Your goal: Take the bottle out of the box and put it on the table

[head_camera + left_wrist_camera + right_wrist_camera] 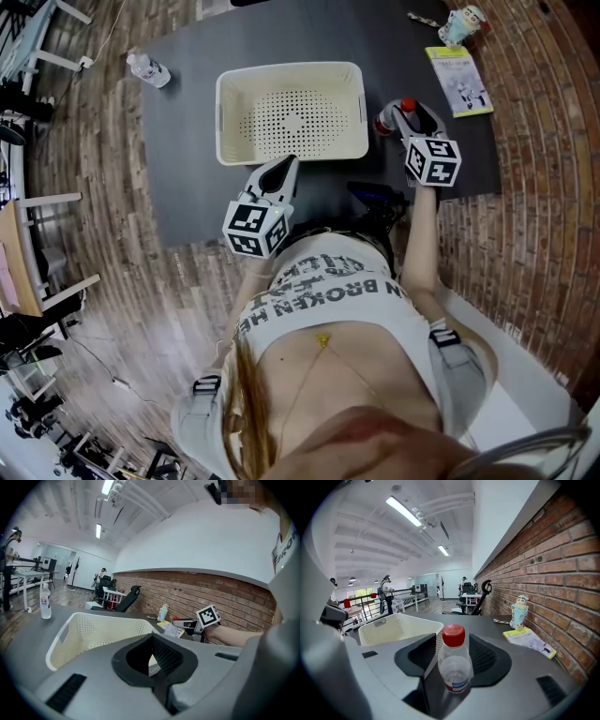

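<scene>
Right claw (453, 641) open around upright bottle (453, 667) on table (187, 159); left claw (151, 644) closed, empty.

Head view: bottle (408, 104) mostly hidden under right gripper (409, 122), only red cap shows. Left gripper (152, 658) body blocks near wall of the box (93, 630) in its own view (part of its base too). Booklet (459, 80) print too small to read, same for far bottle (148, 68) label. Surface (187, 169) near edge partly hidden behind the person's torso (328, 309).
</scene>
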### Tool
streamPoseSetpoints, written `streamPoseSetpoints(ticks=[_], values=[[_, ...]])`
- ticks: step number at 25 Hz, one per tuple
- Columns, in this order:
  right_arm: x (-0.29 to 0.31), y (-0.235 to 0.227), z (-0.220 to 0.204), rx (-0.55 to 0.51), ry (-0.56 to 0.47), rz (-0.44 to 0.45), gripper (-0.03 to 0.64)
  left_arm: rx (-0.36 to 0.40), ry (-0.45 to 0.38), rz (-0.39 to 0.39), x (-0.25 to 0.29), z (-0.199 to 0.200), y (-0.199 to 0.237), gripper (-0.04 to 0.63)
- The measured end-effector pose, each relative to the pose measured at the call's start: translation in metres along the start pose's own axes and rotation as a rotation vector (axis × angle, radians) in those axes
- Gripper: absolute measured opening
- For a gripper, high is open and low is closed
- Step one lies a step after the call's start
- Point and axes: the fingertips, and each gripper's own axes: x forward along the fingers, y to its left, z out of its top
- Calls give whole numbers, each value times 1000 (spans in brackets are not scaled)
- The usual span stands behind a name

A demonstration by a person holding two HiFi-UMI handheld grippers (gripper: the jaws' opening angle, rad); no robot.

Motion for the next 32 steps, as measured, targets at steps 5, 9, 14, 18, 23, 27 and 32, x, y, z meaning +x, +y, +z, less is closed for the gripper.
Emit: streamPoseSetpoints(ticks=[5, 9, 14, 18, 23, 27, 32], values=[[-6, 6, -5, 14, 17, 11, 218, -1, 0, -4, 1, 1, 2, 5], [-12, 8, -9, 49, 14, 18, 219, -1, -1, -8, 1, 2, 3, 5], [-15, 11, -17, 49, 37, 27, 219, -3, 1, -11, 1, 2, 6, 5], [-16, 10, -21, 53, 45, 20, 219, -5, 0, -8, 1, 2, 9, 5], [-20, 9, -24, 58, 68, -4, 218, -7, 0, -6, -1, 2, 12, 5], [-24, 10, -25, 50, 76, -5, 170, -4, -4, -2, -1, 3, 14, 5], [-26, 22, -24, 47, 74, 46, 35, -9, -11, 2, -1, 5, 17, 5]])
